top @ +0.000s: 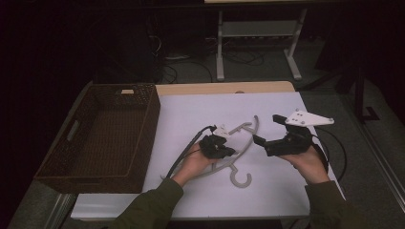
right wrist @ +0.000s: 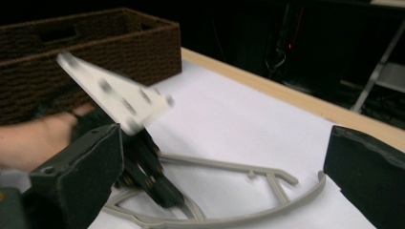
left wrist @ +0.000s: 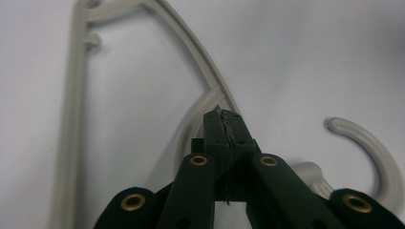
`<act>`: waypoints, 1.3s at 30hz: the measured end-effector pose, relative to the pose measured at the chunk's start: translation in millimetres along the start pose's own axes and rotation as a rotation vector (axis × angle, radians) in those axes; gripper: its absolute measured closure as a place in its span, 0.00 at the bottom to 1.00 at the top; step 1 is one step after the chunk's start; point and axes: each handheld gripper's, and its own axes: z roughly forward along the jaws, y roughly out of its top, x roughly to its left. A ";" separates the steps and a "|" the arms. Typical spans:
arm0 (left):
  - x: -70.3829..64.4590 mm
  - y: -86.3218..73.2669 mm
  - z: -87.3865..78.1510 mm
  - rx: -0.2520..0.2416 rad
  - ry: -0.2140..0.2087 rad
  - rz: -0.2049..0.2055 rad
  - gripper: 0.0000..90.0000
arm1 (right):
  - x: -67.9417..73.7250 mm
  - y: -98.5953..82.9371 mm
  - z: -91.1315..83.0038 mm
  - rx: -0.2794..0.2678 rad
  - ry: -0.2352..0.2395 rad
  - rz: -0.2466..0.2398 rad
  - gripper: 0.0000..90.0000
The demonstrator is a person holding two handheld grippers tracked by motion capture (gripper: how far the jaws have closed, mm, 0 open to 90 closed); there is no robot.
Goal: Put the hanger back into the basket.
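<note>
A grey plastic coat hanger (top: 241, 128) lies flat on the white tabletop (top: 200, 109), its hook (left wrist: 377, 148) towards the person. My left gripper (top: 224, 150) is shut, its tips (left wrist: 224, 126) down against the hanger's curved arm (left wrist: 191, 43); I see nothing between the pads. My right gripper (top: 268, 130) is held just right of the hanger with its jaws wide open and nothing in them. In the right gripper view (right wrist: 224, 133) the hanger (right wrist: 229, 165) lies between and beyond its jaws, and the left gripper's black fingers (right wrist: 157, 183) touch the hanger.
A dark woven basket (top: 153, 124) with nothing in it stands at the table's left side, also seen as the basket (right wrist: 95, 43) behind the left hand. A black cable (top: 184, 152) trails from the left gripper. Beyond the table are a dark floor and a white frame (top: 219, 47).
</note>
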 end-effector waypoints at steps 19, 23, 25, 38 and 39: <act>-2.2 -55.0 -91.3 -0.139 0.046 -0.104 0.35 | -28.4 -22.6 85.3 0.306 -0.021 0.030 0.83; -5.9 -67.1 -102.2 -0.161 0.069 -0.128 0.26 | -35.3 -29.7 100.1 0.371 -0.024 0.036 0.99; -8.1 -71.9 -104.5 -0.161 0.065 -0.140 0.23 | -37.7 -33.3 105.2 0.403 -0.029 0.040 0.99; -10.0 -78.9 -102.3 -0.131 0.059 -0.133 0.20 | -32.8 -51.6 121.6 0.542 -0.044 -0.023 1.00; -9.6 -79.2 -103.0 -0.134 0.061 -0.135 0.20 | -32.6 -51.8 120.3 0.547 -0.046 -0.035 1.00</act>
